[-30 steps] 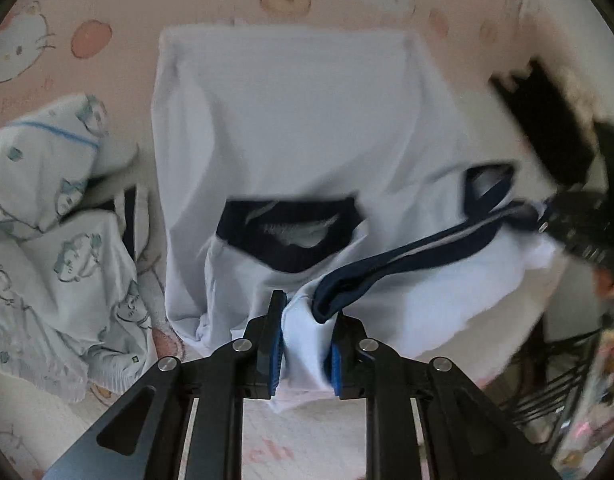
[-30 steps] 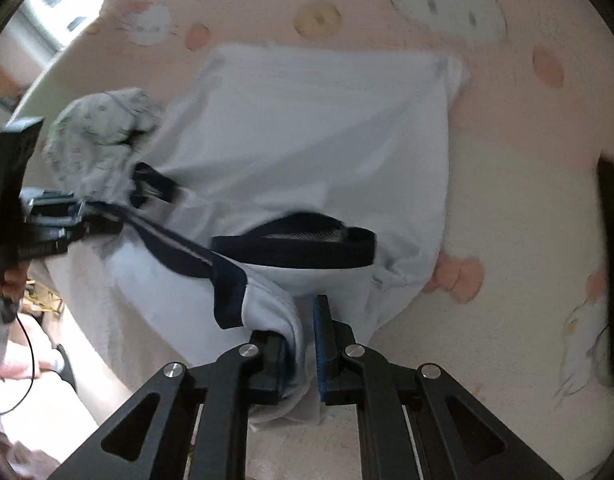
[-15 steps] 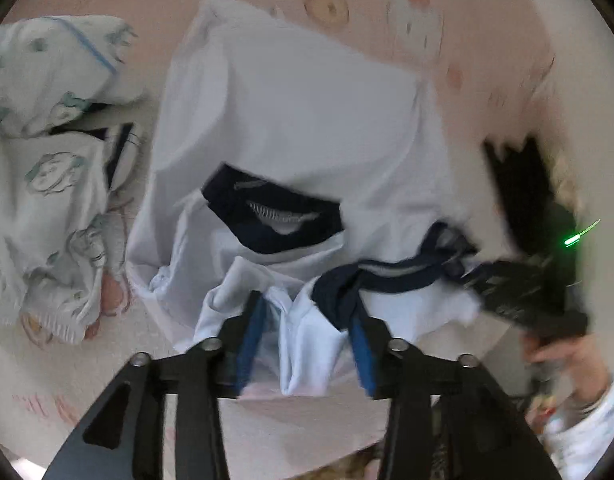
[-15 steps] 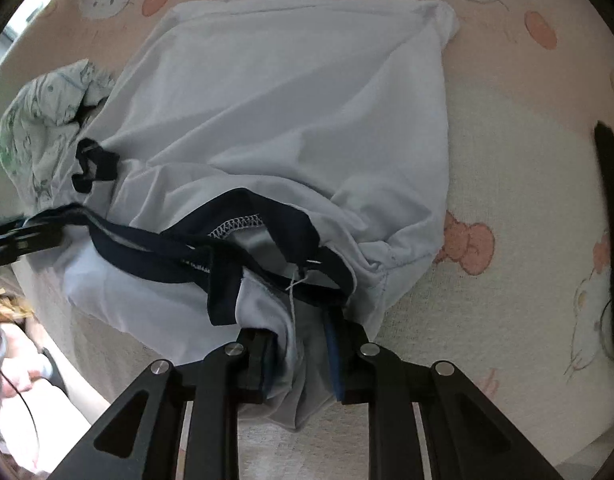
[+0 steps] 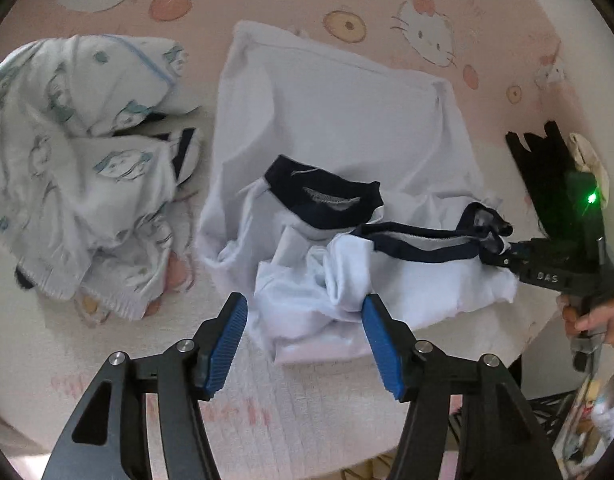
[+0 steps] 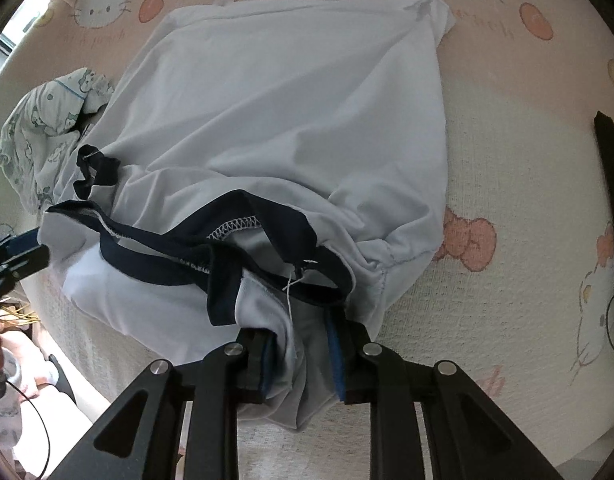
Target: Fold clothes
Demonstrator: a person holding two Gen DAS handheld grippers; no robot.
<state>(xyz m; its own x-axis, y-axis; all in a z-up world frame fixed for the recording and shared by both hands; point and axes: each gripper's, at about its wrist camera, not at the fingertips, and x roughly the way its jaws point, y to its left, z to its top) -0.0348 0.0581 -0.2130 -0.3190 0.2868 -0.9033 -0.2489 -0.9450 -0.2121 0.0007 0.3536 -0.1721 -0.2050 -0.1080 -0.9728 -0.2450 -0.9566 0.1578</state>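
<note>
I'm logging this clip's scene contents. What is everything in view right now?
white T-shirt: one, white with navy trim, bunched on the blanket centre
printed garment: one pile, pale with cartoon print, left of the T-shirt
blanket: one, pink and cream cartoon-cat print, under everything
left gripper: one, black with blue fingers, open, clear of the T-shirt
right gripper: one, black with blue fingers, T-shirt cloth between them
hand: one, holding the right gripper's handle
</note>
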